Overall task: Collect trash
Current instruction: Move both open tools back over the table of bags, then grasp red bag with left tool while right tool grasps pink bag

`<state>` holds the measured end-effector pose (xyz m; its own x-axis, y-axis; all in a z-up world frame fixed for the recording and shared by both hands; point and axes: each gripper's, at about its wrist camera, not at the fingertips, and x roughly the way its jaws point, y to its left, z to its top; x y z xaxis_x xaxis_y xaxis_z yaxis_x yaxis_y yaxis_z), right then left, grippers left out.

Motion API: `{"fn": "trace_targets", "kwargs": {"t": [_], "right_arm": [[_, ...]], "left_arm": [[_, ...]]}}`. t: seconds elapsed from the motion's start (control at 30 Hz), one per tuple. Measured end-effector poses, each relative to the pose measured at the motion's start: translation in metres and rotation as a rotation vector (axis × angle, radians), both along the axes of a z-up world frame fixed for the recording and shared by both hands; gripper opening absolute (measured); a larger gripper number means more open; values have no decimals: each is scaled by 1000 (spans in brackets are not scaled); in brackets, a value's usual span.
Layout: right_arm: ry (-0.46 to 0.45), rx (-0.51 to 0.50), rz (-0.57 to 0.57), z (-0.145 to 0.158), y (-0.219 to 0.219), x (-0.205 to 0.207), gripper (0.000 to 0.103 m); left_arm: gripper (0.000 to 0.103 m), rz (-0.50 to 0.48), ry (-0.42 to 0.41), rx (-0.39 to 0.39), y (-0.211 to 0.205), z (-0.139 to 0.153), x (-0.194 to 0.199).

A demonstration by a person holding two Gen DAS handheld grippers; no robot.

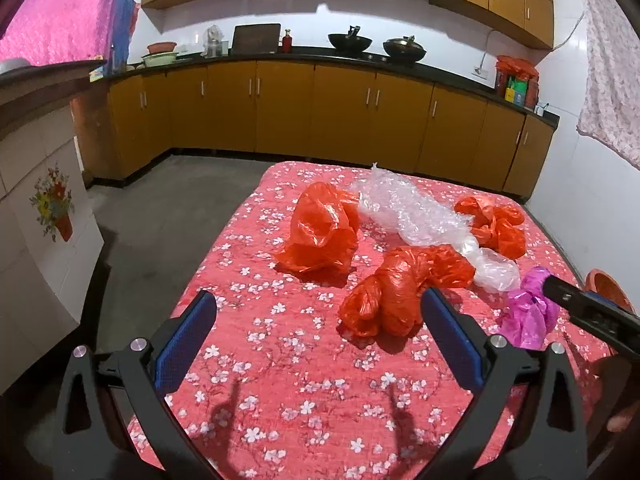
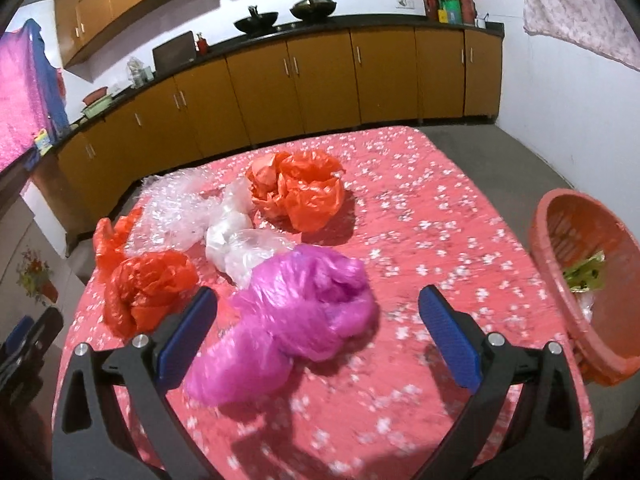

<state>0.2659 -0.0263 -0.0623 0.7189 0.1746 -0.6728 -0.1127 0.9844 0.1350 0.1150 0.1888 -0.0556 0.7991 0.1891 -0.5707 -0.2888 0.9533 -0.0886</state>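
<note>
Crumpled plastic bags lie on a table with a red flowered cloth (image 1: 280, 360). In the left wrist view: three orange bags, one near (image 1: 400, 292), one far left (image 1: 324, 228), one far right (image 1: 494, 224), a clear bubble wrap bundle (image 1: 420, 216), and a pink bag (image 1: 530, 312). My left gripper (image 1: 318, 320) is open and empty, the near orange bag just ahead by its right finger. My right gripper (image 2: 318, 316) is open, with the pink bag (image 2: 296, 316) lying between its fingers, not gripped. The right gripper (image 1: 592, 312) also shows beside the pink bag.
An orange basket (image 2: 560, 256) with some trash inside sits at the table's right edge. Orange kitchen cabinets (image 1: 320, 112) with woks on the counter line the far wall. A white cabinet (image 1: 40, 240) stands left of the table. Grey floor lies between.
</note>
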Motion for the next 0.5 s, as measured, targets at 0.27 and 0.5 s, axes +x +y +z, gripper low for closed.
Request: {"fn": "trace_targets", "kwargs": {"t": [0.27, 0.5], "right_arm": [[63, -113, 35, -18, 15, 19, 93], [68, -166, 73, -25, 5, 20, 72]], "left_arm": [[101, -65, 19, 4, -11, -7, 18], [101, -147, 42, 37, -32, -13, 39]]}}
